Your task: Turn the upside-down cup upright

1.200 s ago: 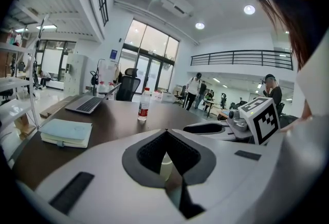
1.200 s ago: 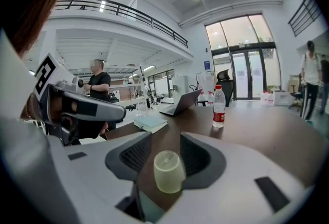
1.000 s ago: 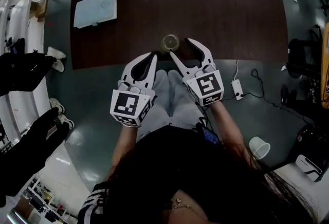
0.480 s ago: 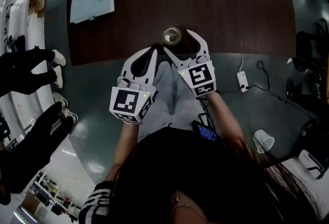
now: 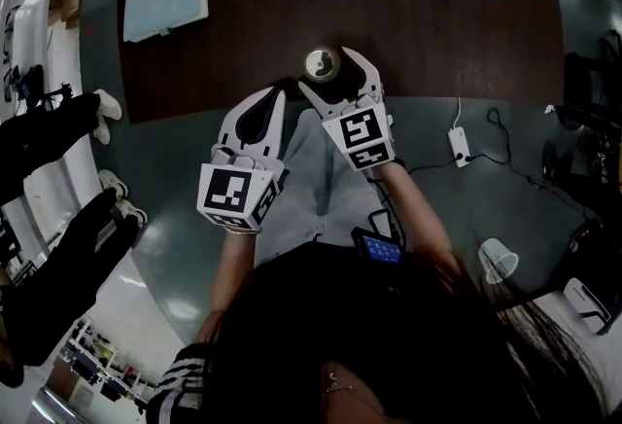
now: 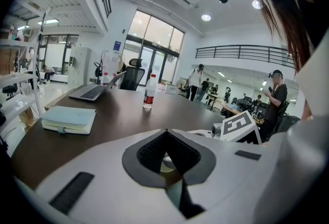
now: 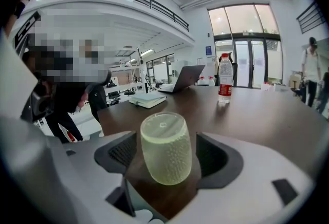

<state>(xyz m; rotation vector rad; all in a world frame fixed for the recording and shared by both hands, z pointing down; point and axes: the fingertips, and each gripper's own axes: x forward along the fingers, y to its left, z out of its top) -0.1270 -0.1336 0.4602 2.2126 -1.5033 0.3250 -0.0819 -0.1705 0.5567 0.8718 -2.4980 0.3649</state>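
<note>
Yellow-green translucent cup [image 7: 165, 148] stands base-up on the dark brown worktop [image 5: 437, 14], close to its near edge, at 12 o'clock from the person. Right tool [image 5: 330, 77] straddles it. Its jaws are opening, nearly full wide, with the cup between them and a gap on both sides, pads not on it yet. Left tool [image 5: 277, 103] has its jaws fully together with nothing in them, parked at about 8 o'clock of the cup, just beside it.

Risks, as judged:
- One pad may land first, shoving or tipping the cup; the edge is near, so it could drop toward the lap.
- The wall is bumpy and rounded, so a light or off-centre squeeze may let it slip or twist out during the flip.
- A grip too low may scrape the rim on the worktop when rolling over.
- The left tool is close enough to clip the cup mid-turn.

Containers:
- Cup: inverted, nothing showing through the wall, likely empty.
- Water bottle [image 7: 224, 85], red label, upright at 1 o'clock beyond the cup in the right gripper view; fill level cannot be told.
- White cup [image 5: 497, 262] on the floor at 4 o'clock of the person; contents cannot be told.

Notebook [image 5: 165, 1] sits at 10 o'clock of the cup, well apart.
</note>
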